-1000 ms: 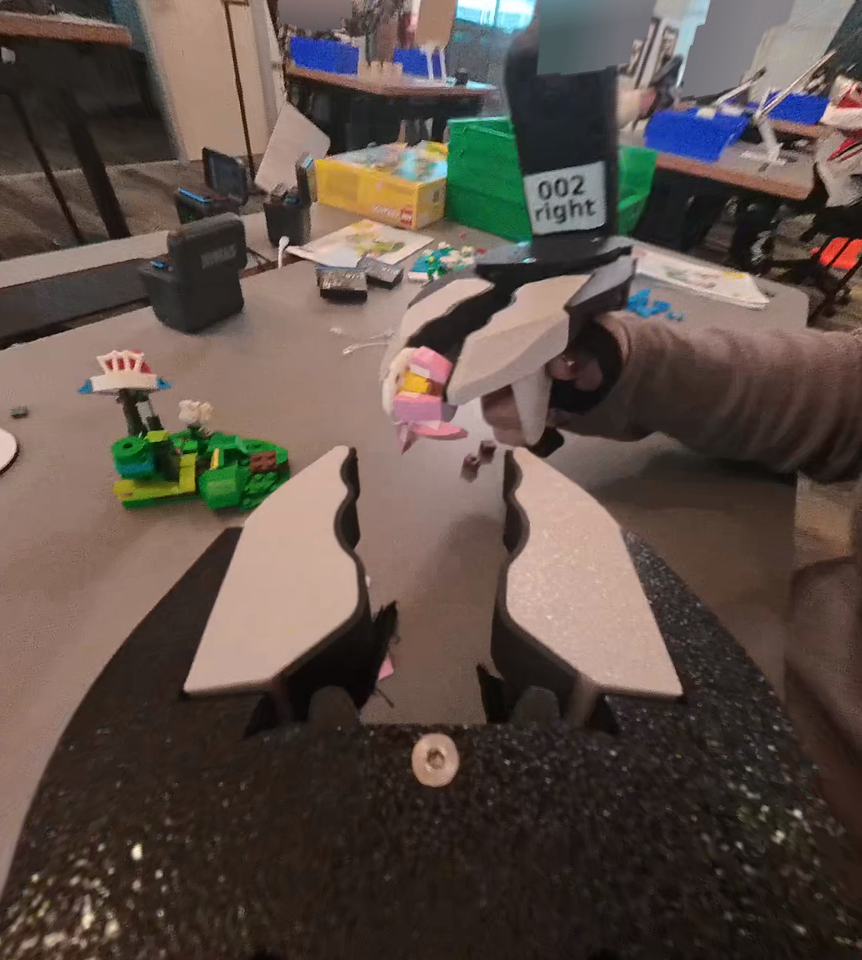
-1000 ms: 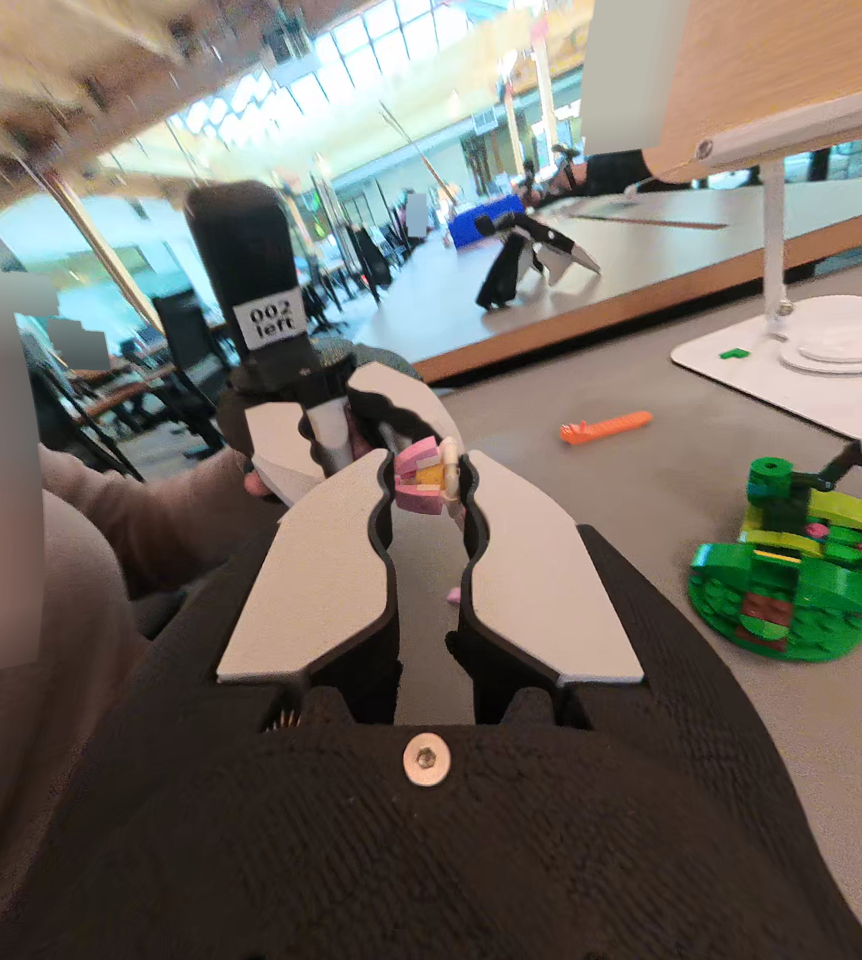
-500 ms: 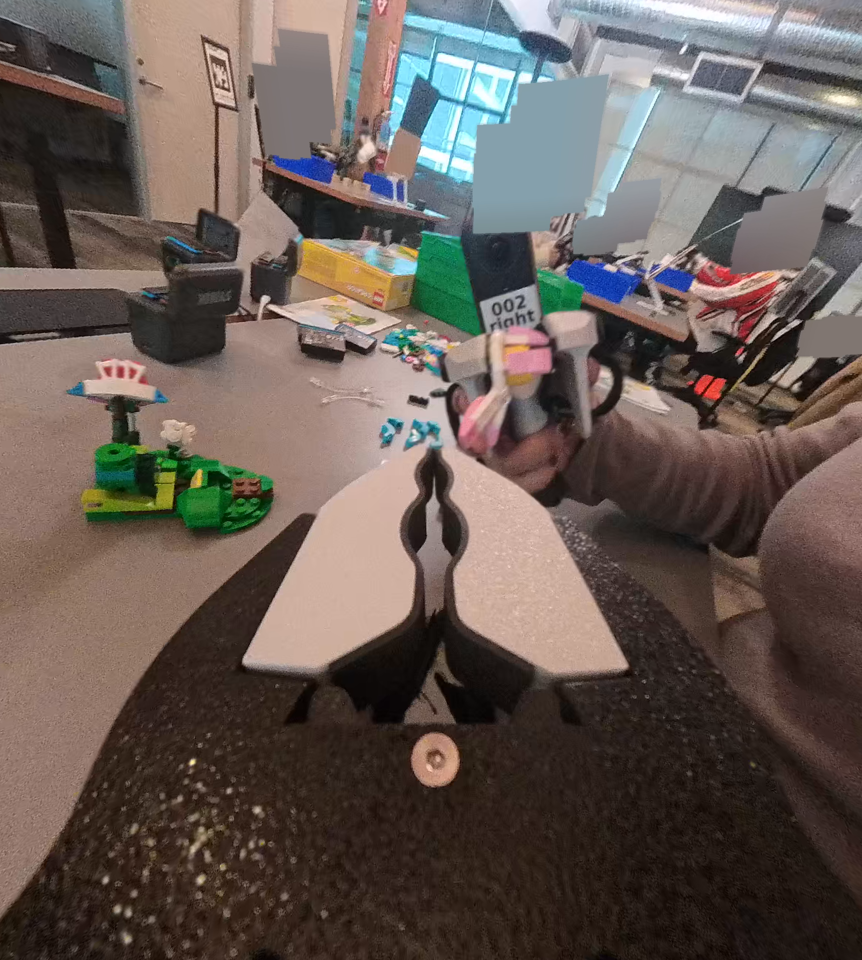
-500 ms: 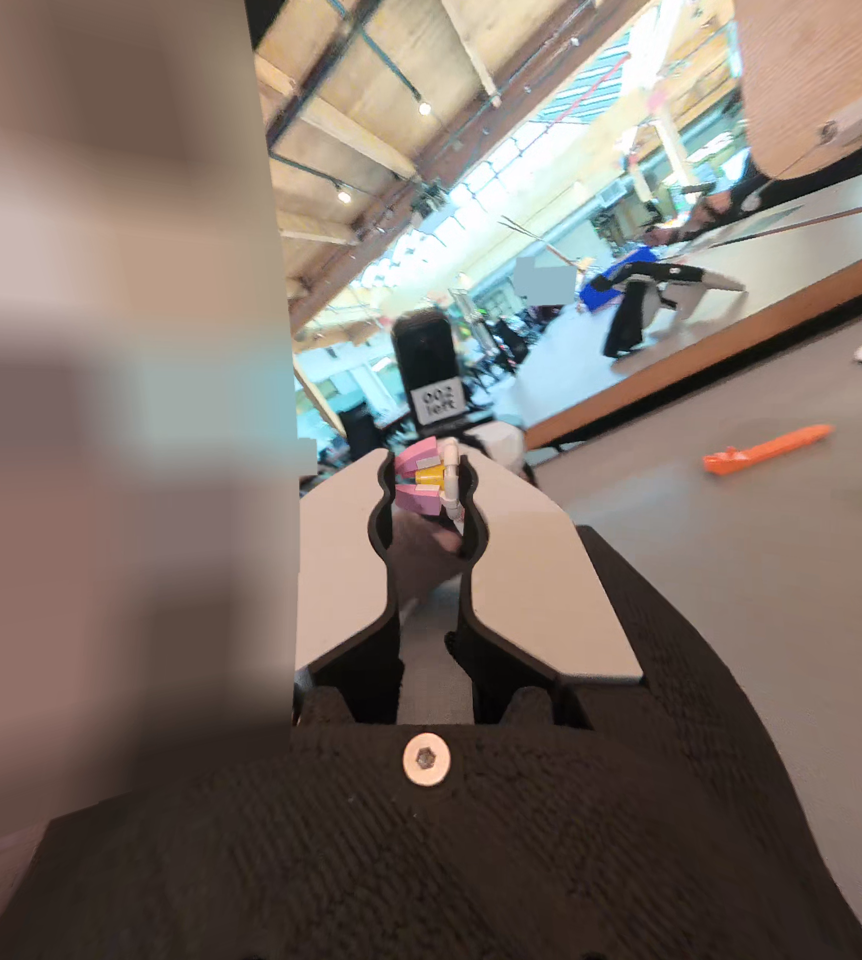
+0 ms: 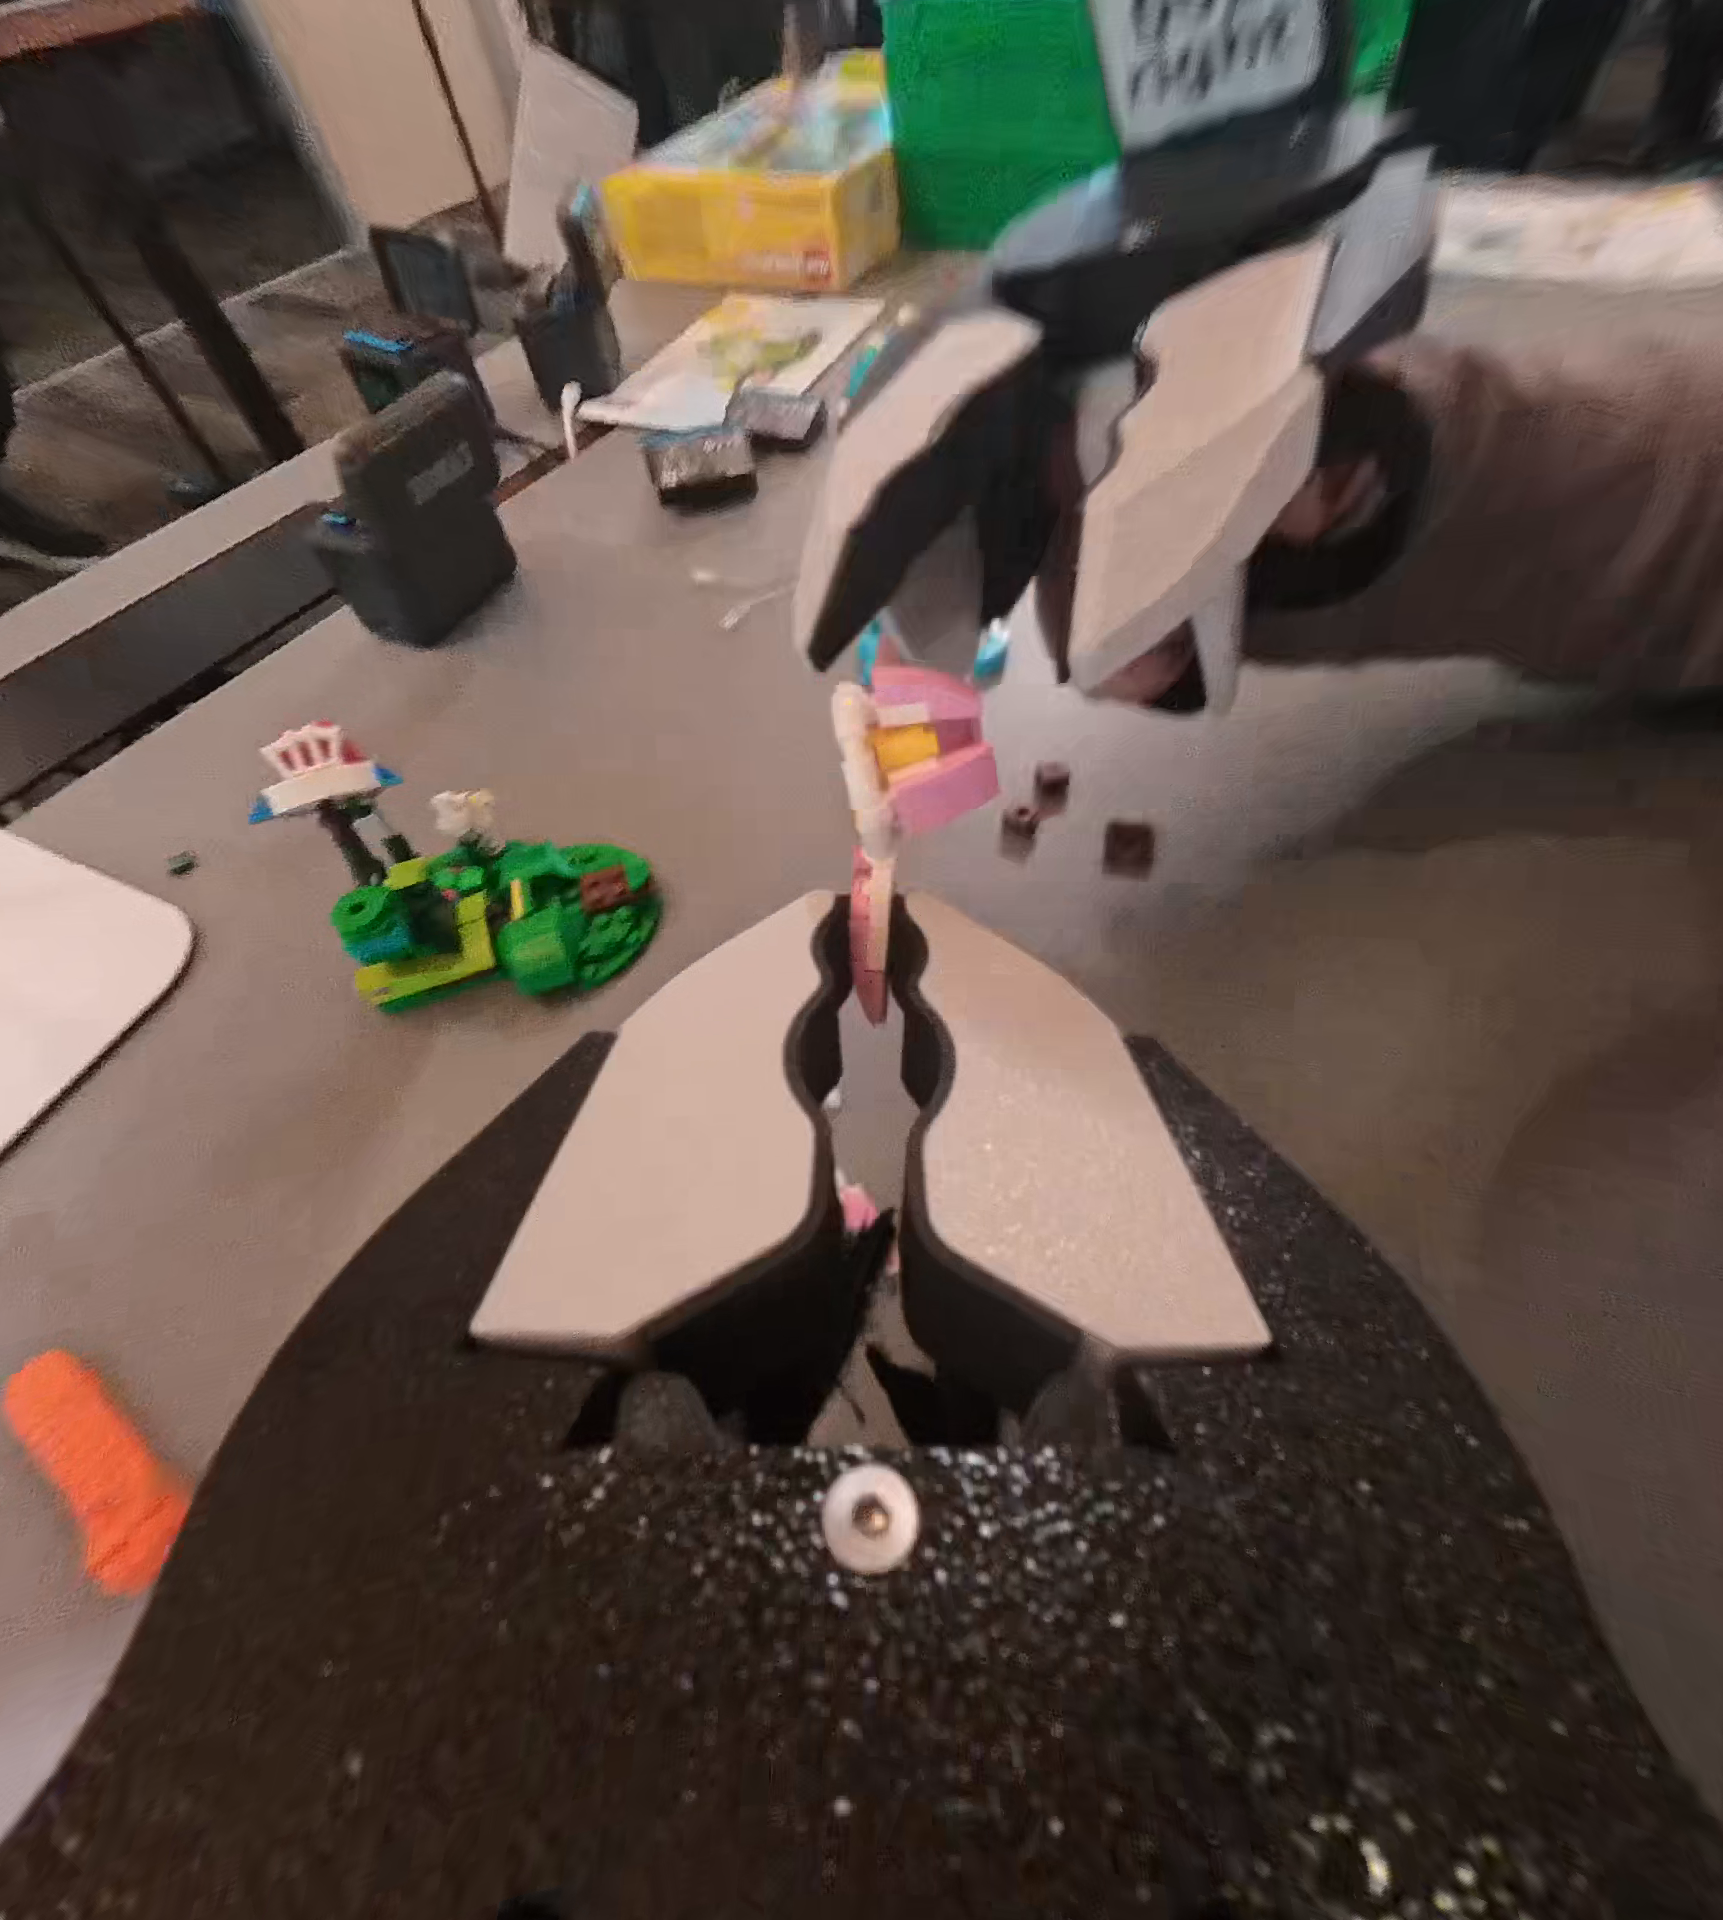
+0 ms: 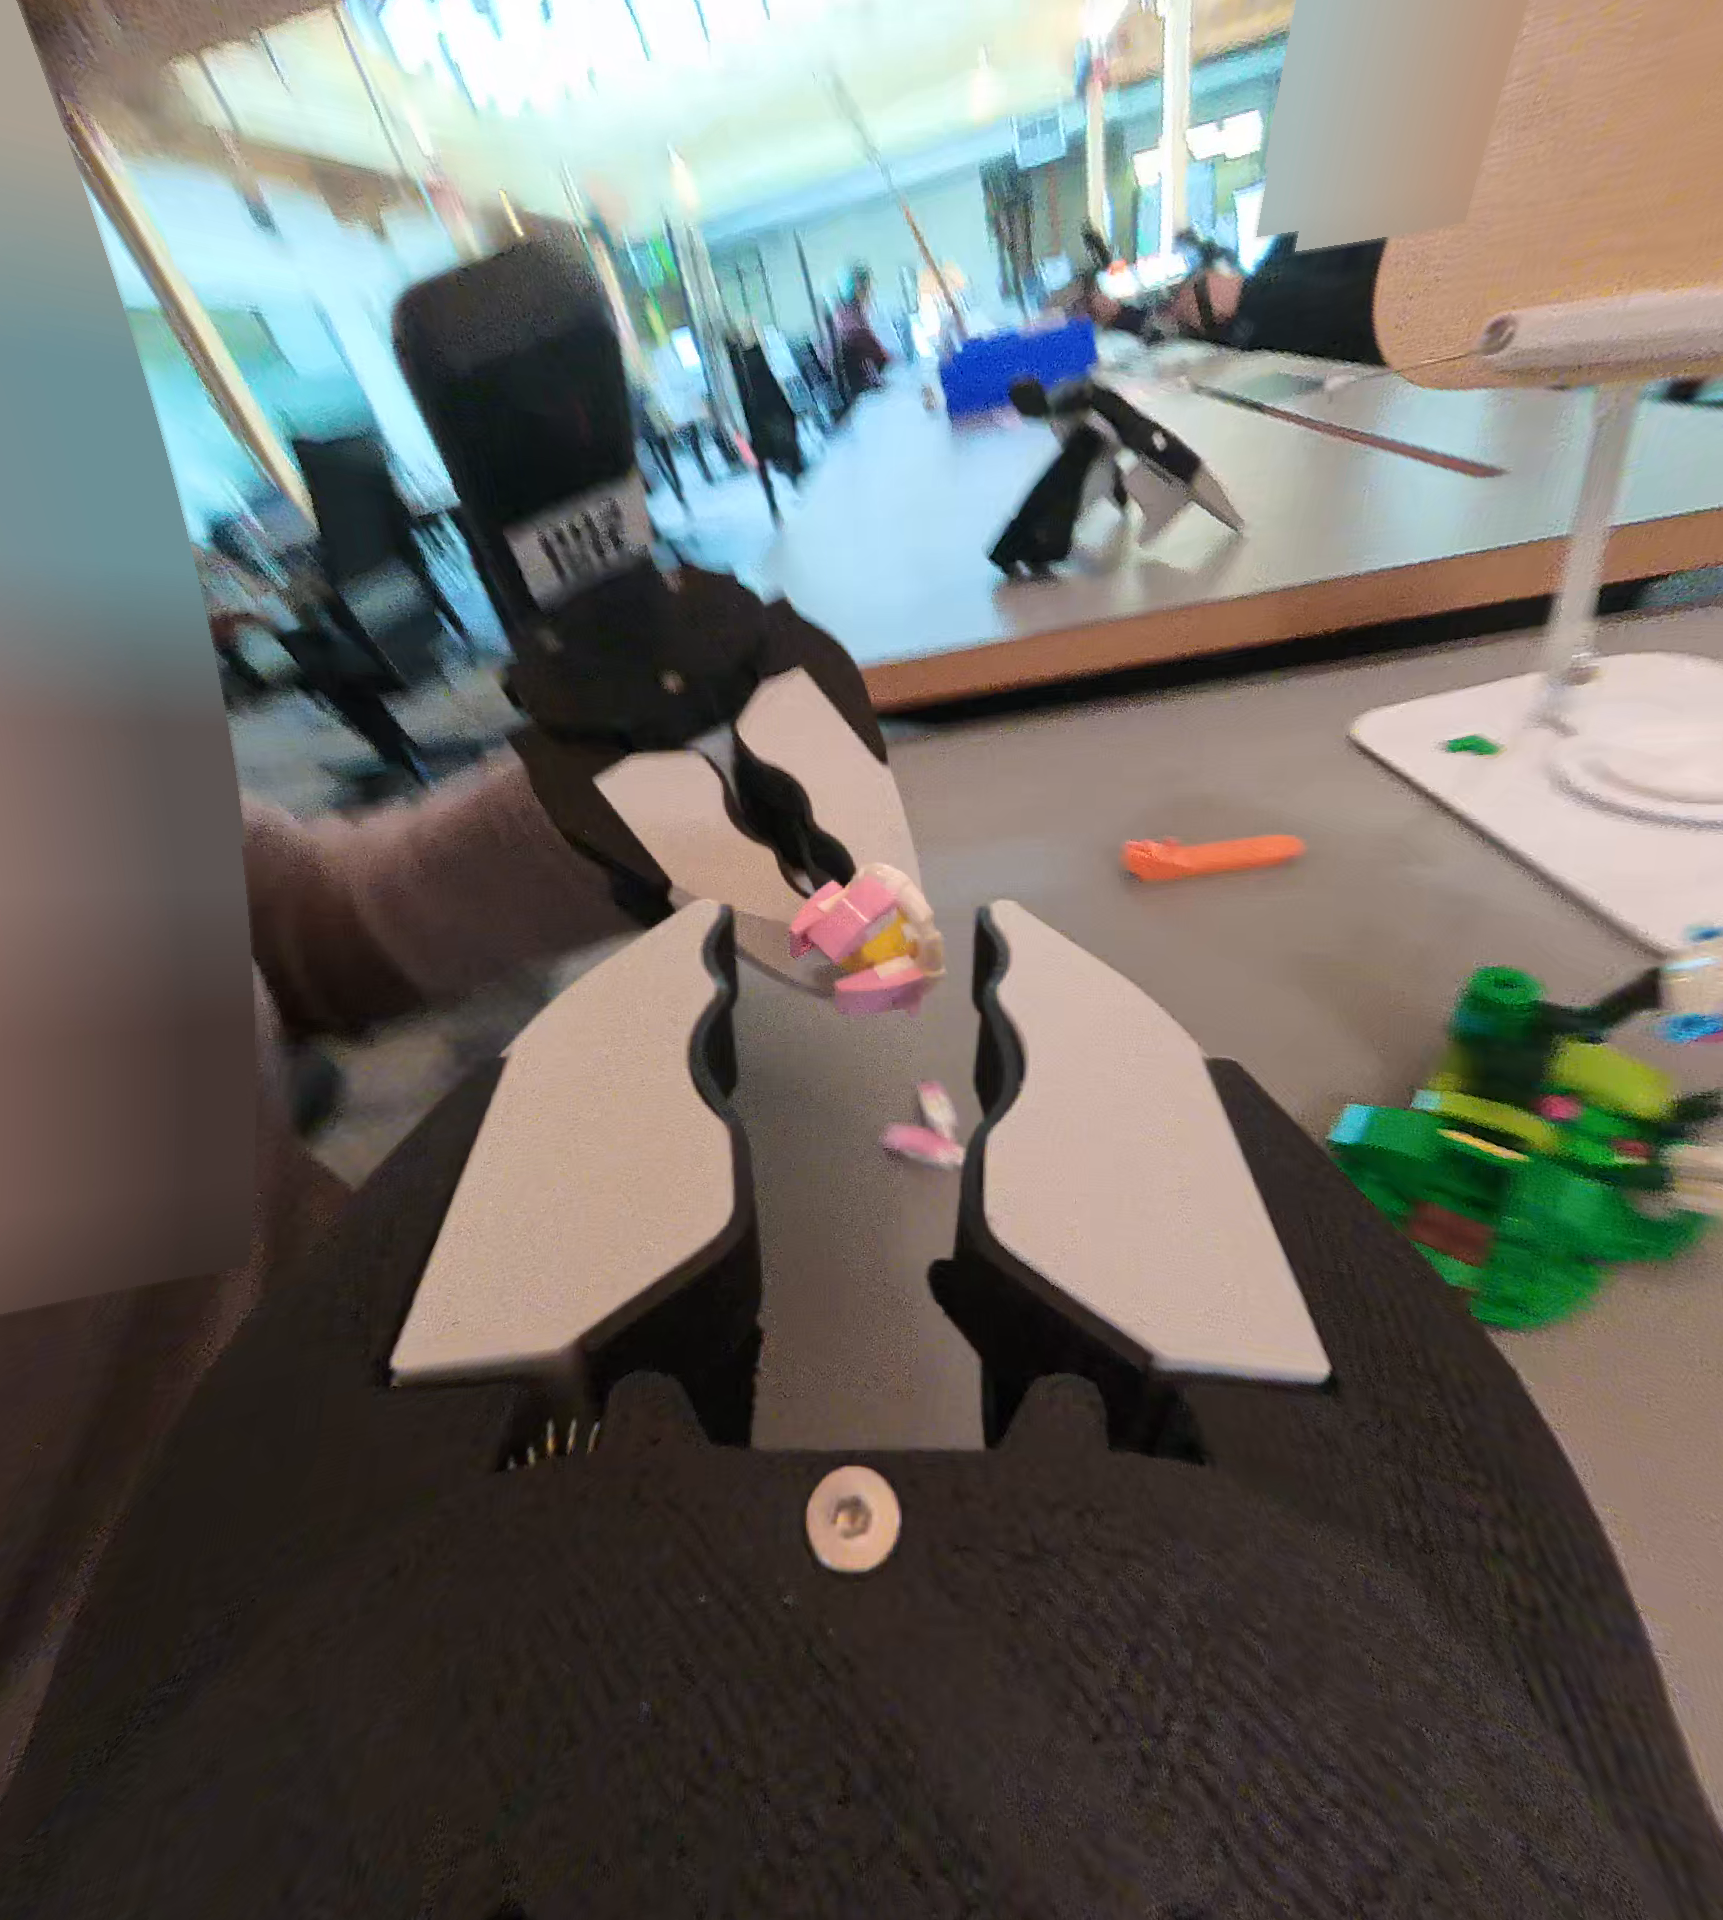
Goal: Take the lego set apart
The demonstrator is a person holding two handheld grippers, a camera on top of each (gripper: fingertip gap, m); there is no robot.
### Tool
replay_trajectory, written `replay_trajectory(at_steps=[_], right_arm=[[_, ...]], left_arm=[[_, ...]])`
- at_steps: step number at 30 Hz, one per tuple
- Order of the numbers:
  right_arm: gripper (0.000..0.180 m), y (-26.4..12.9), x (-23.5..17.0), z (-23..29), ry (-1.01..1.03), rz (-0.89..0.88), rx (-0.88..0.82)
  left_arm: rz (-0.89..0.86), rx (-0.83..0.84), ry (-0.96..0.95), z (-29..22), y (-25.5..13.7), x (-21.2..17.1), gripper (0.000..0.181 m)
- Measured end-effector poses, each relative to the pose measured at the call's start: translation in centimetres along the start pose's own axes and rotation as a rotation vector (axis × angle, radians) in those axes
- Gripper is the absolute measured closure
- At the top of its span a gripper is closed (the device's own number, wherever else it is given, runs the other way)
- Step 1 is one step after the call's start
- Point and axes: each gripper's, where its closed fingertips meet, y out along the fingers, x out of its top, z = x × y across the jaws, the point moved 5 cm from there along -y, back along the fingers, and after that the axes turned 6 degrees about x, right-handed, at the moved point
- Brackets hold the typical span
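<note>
Two facing wrist views, close tabletop

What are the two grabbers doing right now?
Left gripper: shut on the pink flower piece.
Right gripper: jaws open, holding nothing.

Left gripper [image 5: 869, 914] pinching pink petal [image 5: 871, 961] of pink flower [image 5: 914, 764]; right gripper [image 5: 950, 655] above, jaws apart.

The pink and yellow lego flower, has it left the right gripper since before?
Yes. The pink and yellow lego flower now hangs from the left gripper; the right gripper is open.
</note>
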Motion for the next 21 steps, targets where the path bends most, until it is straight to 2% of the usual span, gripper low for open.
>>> replay_trajectory(at_steps=[1,6,10,13,15,18,19,21], right_arm=[[0.132,0.0,0.1,0.2,-0.080,0.080,-0.042],[0.126,1.7,-1.4,1.2,-0.457,0.595,-0.146],[0.145,2.5,-3.1,0.4,-0.536,0.843,-0.185],[0.157,2.5,-2.9,0.6,-0.583,0.810,-0.164],[0.157,2.4,-2.4,1.1,-0.596,0.711,-0.134],[0.157,0.5,-2.4,0.0,-0.729,0.700,-0.252],[0.157,0.2,-2.5,0.0,-0.696,0.653,-0.254],[0.157,-0.1,-3.0,-0.1,-0.571,0.600,-0.231]], left_arm=[[0.060,0.031,0.061,0.1,0.1,-0.2,0.175],[0.278,0.045,0.368,-1.1,1.6,-0.5,0.175],[0.283,0.024,0.430,-1.6,2.2,0.2,0.175],[0.234,0.020,0.424,-1.4,1.6,0.3,0.175],[0.126,-0.054,0.267,-1.3,0.8,0.6,0.175],[-0.055,-0.150,-0.090,1.1,-1.7,0.7,0.175],[-0.082,-0.121,-0.184,2.7,-2.5,0.3,0.175],[0.019,-0.029,-0.247,4.7,-3.1,-1.6,0.175]])
